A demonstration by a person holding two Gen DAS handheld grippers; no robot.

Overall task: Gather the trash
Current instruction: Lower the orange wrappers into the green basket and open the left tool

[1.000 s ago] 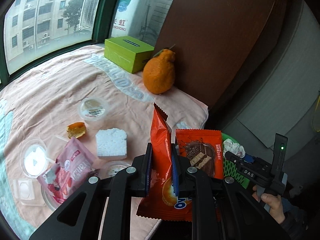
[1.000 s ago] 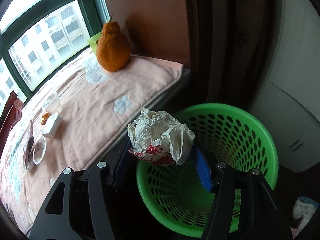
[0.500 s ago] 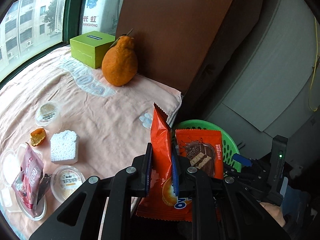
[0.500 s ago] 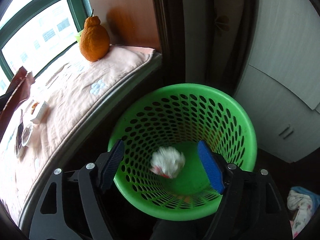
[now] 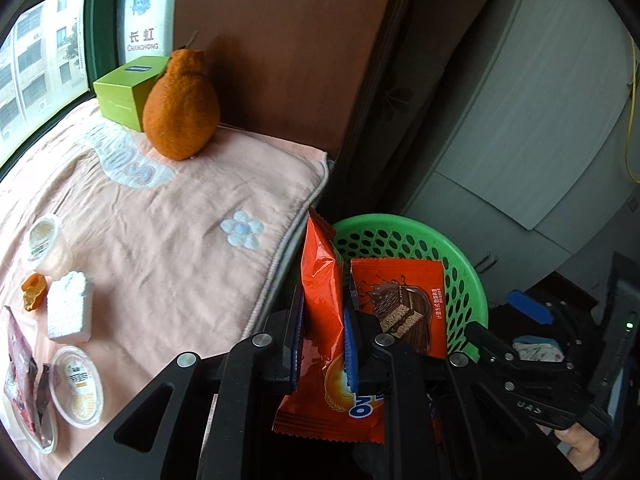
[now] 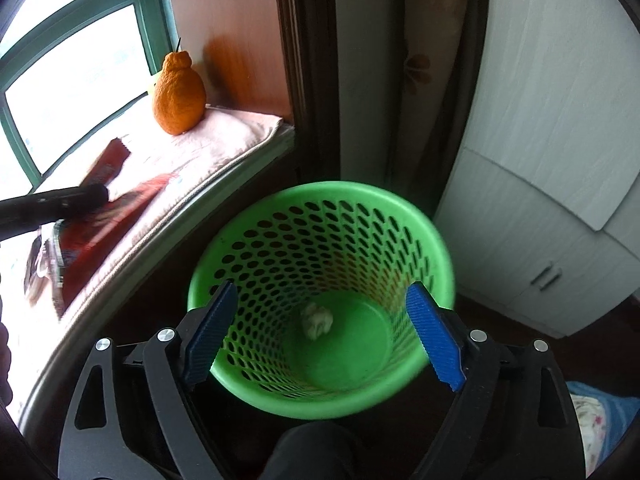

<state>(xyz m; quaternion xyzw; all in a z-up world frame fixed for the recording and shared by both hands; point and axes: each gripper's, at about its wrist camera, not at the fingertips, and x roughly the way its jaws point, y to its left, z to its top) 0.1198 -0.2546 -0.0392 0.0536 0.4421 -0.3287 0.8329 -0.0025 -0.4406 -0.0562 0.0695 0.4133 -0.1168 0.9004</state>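
Observation:
My left gripper (image 5: 322, 328) is shut on an orange snack bag (image 5: 322, 300), with a red chocolate wafer wrapper (image 5: 400, 304) stuck beside it on the right. Both hang at the sill's edge, just before the green perforated basket (image 5: 460, 268). In the right wrist view my right gripper (image 6: 320, 332) hovers over the same basket (image 6: 320, 216), its jaws opening with nothing between the blue pads. A crumpled white paper ball (image 6: 317, 319) lies on the basket's floor. The left gripper and its wrappers (image 6: 100, 204) show blurred at the left.
On the pink blanket (image 5: 168, 208) stand a big bumpy orange fruit (image 5: 181, 108) and a green box (image 5: 124, 92). A white foam block (image 5: 70, 306), small plastic cups (image 5: 42, 244), orange peel (image 5: 33, 290) and a pink packet (image 5: 18, 364) lie at the left. Grey cabinet doors (image 6: 560, 160) stand right.
The right gripper opened and let go of the paper ball, which fell to the basket's bottom. The left gripper carried its wrappers across the blanket to the basket's near rim.

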